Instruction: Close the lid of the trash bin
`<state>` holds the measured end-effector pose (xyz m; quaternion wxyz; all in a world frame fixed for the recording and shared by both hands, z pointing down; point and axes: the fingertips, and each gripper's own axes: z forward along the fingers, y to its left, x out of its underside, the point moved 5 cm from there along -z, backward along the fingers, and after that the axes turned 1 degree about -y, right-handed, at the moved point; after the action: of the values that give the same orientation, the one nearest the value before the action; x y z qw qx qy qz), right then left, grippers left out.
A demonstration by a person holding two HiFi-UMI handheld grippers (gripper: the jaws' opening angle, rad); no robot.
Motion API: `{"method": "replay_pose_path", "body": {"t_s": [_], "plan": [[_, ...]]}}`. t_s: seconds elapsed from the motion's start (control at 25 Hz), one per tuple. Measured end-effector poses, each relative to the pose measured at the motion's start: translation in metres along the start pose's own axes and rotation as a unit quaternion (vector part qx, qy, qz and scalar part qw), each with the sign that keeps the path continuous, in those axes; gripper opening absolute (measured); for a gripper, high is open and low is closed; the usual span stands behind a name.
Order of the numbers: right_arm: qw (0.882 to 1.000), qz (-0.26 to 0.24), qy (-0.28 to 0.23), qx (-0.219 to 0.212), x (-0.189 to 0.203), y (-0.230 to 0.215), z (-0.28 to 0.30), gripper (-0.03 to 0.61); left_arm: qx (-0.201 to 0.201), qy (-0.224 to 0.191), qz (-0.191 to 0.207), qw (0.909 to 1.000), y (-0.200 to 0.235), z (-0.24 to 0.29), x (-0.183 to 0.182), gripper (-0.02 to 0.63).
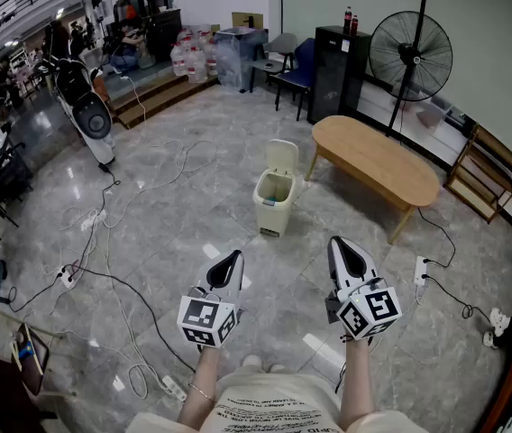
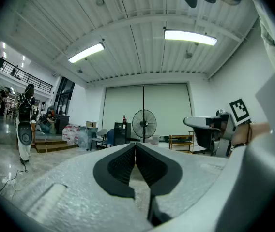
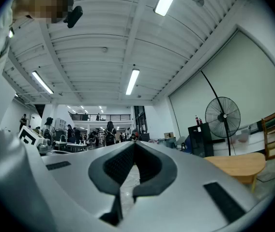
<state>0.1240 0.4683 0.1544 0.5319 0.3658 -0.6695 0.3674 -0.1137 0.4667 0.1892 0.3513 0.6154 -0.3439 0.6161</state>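
Two claws out in front of you, and both are pinched fully shut with nothing in them. On your left claw [image 1: 228, 258] the ribbed black pads meet right at the tips in the left gripper view, and it's the same story for your right claw [image 1: 342, 244] in its own view. They're held side by side over the grey stone floor [image 1: 175, 197], apart from each other and well short of the bin.

The trash bin [image 1: 273, 207] is cream coloured and sits on the floor straight ahead of you, out in the open and well away from the walls. It's just off the near left end of the long oval wooden surface [image 1: 378, 162]. Its lid [image 1: 282, 156] is up, standing at the far side of the rim, so the bin is open.

As for writing, there's not much you can read. The left marker cube [image 1: 206, 320] and the right marker cube [image 1: 370, 312] carry black-and-white square codes, not letters. Your shirt [image 1: 269, 413] has dark print, too small to make out. Two bottles [image 1: 350, 18] with red labels stand on the black cabinet [image 1: 335, 72] by the far wall, with the brand not legible. There's a big standing fan [image 1: 410, 57] next to that, and cables [image 1: 112, 242] snake over the left side of the floor.
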Motion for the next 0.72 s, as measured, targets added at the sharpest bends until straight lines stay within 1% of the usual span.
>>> {"method": "replay_pose_path", "body": {"t_s": [0.24, 0.48, 0.6, 0.64, 0.72], "plan": [[1.0, 0.004, 0.005, 0.003, 0.005, -0.009, -0.008, 0.005, -0.006, 0.002, -0.002, 1.0, -0.012, 0.002, 0.003, 0.023], [0.999, 0.027, 0.009, -0.026, 0.013, -0.016, -0.02, 0.005, -0.005, 0.006, -0.002, 1.0, -0.03, 0.001, 0.009, 0.023], [0.999, 0.026, 0.014, -0.022, 0.016, -0.021, -0.022, 0.006, -0.007, 0.009, -0.004, 0.9999, -0.037, 0.0, 0.014, 0.023], [0.999, 0.03, 0.015, -0.021, 0.017, -0.023, -0.023, 0.014, -0.007, 0.01, -0.004, 0.9999, -0.038, 0.0, 0.015, 0.023], [0.999, 0.043, 0.017, -0.02, 0.018, -0.026, -0.021, 0.098, -0.008, 0.013, -0.005, 0.9999, -0.038, 0.001, 0.017, 0.023]]}}
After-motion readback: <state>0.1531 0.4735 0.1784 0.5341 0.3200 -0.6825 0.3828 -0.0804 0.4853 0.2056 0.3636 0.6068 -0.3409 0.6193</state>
